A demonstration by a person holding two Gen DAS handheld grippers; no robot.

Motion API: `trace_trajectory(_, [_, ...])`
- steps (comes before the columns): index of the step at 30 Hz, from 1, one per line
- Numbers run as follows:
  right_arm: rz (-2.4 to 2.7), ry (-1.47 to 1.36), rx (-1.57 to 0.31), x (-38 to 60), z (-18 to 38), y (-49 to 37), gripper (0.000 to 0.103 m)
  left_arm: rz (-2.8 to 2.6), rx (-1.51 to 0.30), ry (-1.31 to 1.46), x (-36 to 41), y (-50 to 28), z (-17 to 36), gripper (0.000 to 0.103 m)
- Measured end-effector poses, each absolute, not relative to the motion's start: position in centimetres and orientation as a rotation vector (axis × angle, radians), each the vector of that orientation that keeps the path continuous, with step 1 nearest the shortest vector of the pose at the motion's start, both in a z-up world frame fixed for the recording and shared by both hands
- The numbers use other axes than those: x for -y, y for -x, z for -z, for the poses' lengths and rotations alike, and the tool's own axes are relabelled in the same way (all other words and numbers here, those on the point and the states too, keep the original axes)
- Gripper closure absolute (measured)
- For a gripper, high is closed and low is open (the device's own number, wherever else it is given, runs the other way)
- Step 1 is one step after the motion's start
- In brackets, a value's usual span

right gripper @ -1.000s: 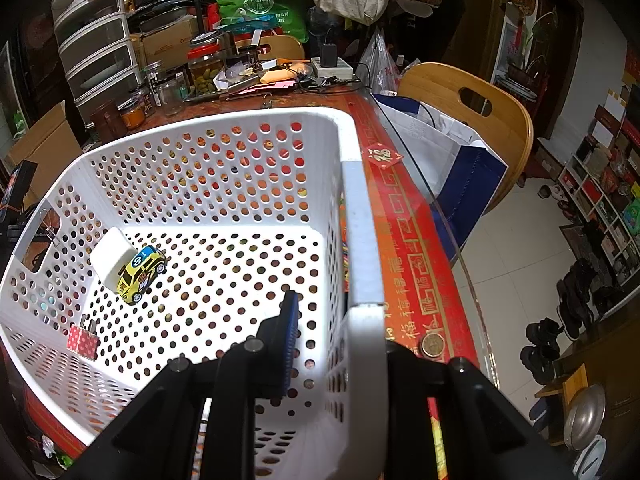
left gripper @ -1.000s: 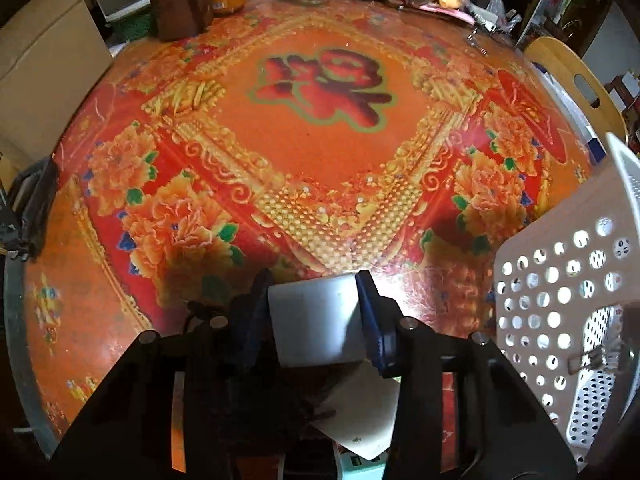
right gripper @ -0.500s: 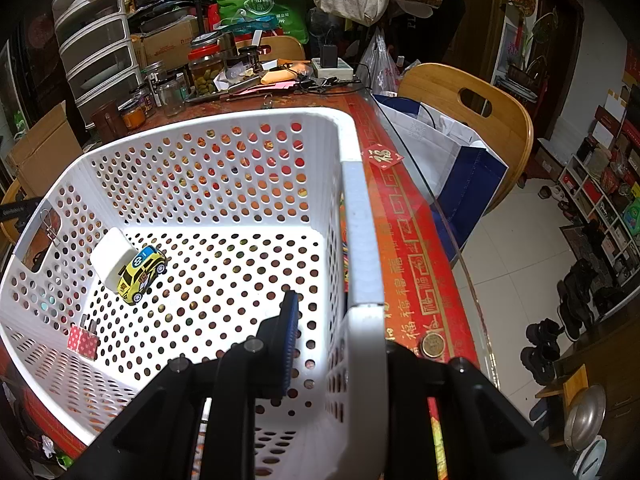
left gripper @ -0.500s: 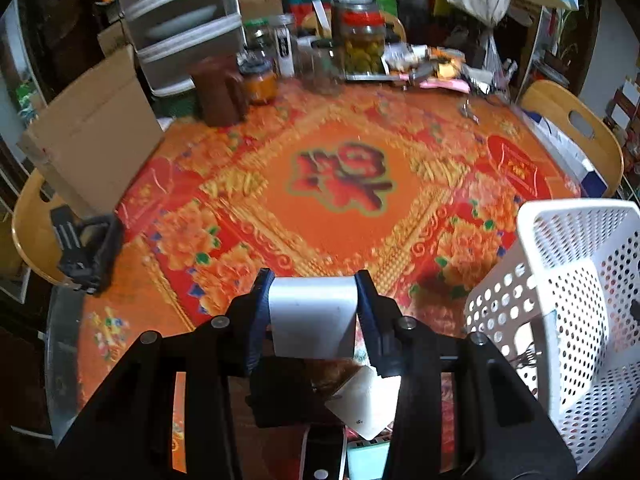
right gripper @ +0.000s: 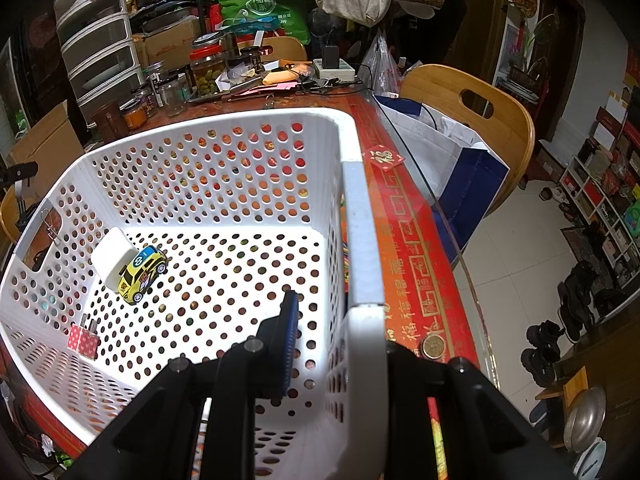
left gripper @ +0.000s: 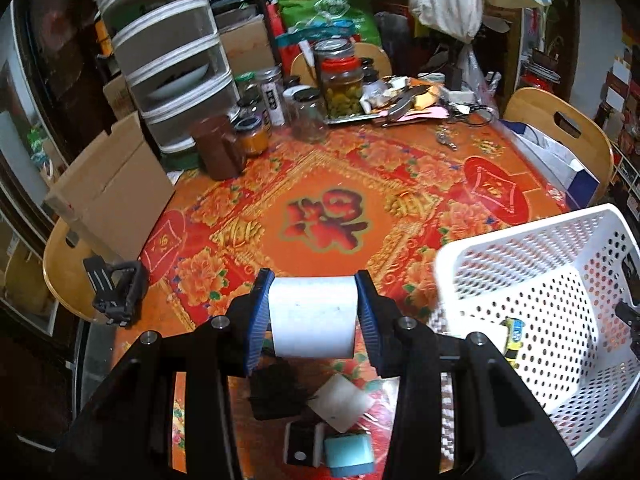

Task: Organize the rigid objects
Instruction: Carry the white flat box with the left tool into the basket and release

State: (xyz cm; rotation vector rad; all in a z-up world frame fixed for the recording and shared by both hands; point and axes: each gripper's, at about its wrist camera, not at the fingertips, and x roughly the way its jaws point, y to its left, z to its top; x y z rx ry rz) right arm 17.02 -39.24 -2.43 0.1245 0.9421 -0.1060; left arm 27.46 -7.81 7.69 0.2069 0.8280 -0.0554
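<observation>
Between the blue pads of the left tongs (left gripper: 313, 309) a white block (left gripper: 312, 317) is sitting, plain and smooth, with a rounded upper edge and a few faint dark specks on its face. The pads are pressing on its two sides, so the left tongs are clenched on it, and it is hanging above the worktop (left gripper: 320, 184), which is wearing a red and orange flowered cover. Down on the worktop below the block, a flat white square (left gripper: 340, 407), a black lump (left gripper: 276, 394) and a pale blue piece (left gripper: 349, 453) are lying close together.

To the right of the left tongs a white basket (left gripper: 520, 264) full of round holes is standing on the worktop, just beside the block but not touching it. Inside it, a small yellow toy car (right gripper: 142, 275) with blue on its roof is resting on the holed floor, leaning against a white block (right gripper: 111, 255) near the far left wall. A red patterned clip (right gripper: 83, 341) is standing by the near left wall, well apart from the car.

The right tongs (right gripper: 338, 344) are clenched on the basket's right-hand wall (right gripper: 362, 240): one blue pad (right gripper: 289, 336) is showing inside the basket against the wall, and the other is hidden behind the white rim. A coin (right gripper: 434, 347) is lying on the worktop just outside the basket, beside those tongs.
</observation>
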Motion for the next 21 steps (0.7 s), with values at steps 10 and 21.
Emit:
trace_trajectory(10, [0.107, -0.125, -0.942, 39.2, 2.4, -17.0, 0.082, 0.172, -0.803, -0.319, 17.1, -24.2, -9.0, 0.065])
trace_trajectory(21, [0.105, -0.125, -0.941, 39.2, 2.4, -17.0, 0.082, 0.244, -0.874, -0.472, 25.7, -23.0, -4.6, 0.065])
